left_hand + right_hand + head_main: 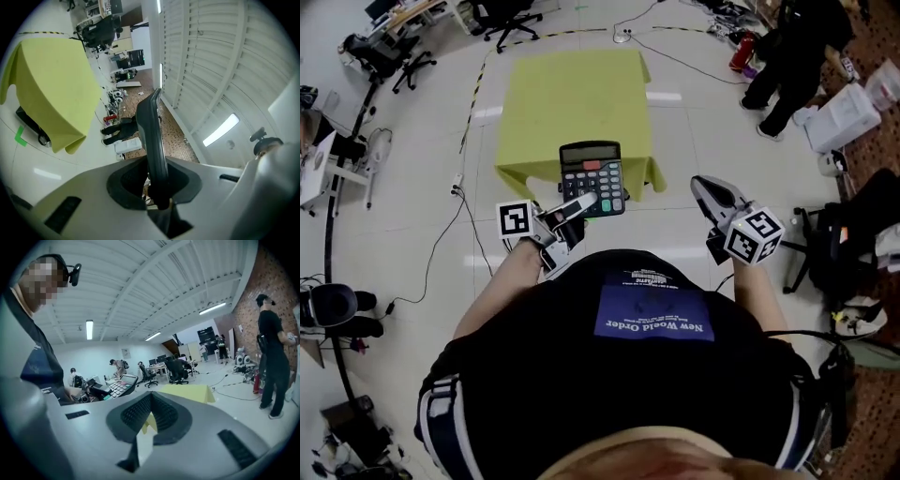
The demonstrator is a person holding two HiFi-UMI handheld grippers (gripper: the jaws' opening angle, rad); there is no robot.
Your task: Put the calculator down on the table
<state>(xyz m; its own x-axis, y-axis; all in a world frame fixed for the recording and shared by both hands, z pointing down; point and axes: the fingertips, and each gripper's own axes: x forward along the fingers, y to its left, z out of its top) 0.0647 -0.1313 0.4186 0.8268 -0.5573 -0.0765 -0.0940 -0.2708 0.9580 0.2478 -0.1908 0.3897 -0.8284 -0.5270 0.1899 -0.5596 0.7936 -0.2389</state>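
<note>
The calculator (592,176) is up in the air, not on the table. My left claw (575,214) has it clamped by its near left corner. Its keys face up at me and its dark display is at the far end. In the head view it overlaps the near hem of the yellow-green tablecloth (572,103), with white floor (412,225) under my hands.

In the left gripper view the calculator (152,136) stands edge-on as a thin dark slab, and both ribbed pads of the claw (157,183) press on it. The jaws are narrow, held apart only by the calculator's thickness. The draped cloth (51,84) fills the left of that view.

My right claw (712,190) holds nothing. Its jaws come together at the tips, and it hangs to the right of the calculator, well apart from it. In the right gripper view the claw's (151,397) pads meet at their far end, and a sliver of yellow cloth shows through the small gap nearer the camera. That view also catches the calculator (119,384) off to the left, tilted with its keys showing, and the covered table (187,392) further out.

Each claw carries its marker cube, the left one (516,220) beside my wrist and the right one (755,234) above my forearm.

Beyond the table, a person in dark clothes (792,56) stands at the upper right. Office chairs (511,14) sit along the far side, and cables trail across the floor.
</note>
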